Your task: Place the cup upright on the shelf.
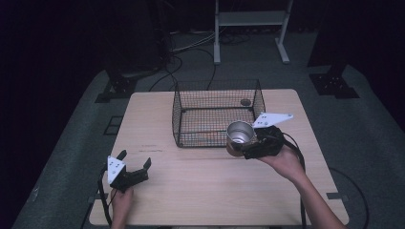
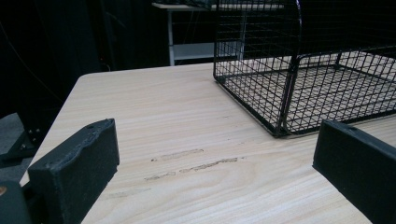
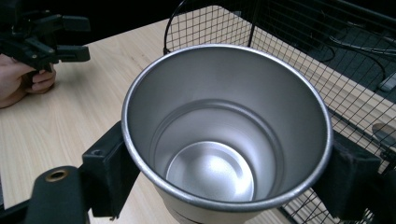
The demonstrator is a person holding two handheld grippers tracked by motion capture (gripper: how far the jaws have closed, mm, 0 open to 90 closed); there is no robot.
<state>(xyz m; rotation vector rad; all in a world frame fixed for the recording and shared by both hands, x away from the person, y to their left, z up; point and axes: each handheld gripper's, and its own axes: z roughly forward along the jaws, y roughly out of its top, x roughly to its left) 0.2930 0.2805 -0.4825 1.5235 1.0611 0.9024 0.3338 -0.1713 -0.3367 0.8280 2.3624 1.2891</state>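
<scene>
right gripper (image 1: 248, 148): jaws clamped on smooth steel cup (image 3: 224, 135) | left gripper (image 1: 135, 166): jaws apart | black wire-mesh basket (image 1: 217, 112) on pale woodgrain surface (image 1: 210, 186)

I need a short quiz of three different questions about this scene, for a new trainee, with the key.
1. True or false: the right gripper is shut on the metal cup.
2. What stands between the jaws of the left gripper? A) a metal cup B) nothing C) a cable
3. Fill in: the cup is held beside the front corner of the wire ____.

Key: 1 true; the jaws press on both sides of the cup. 2 B; the jaws stand apart over the bare table. 3 basket.
</scene>
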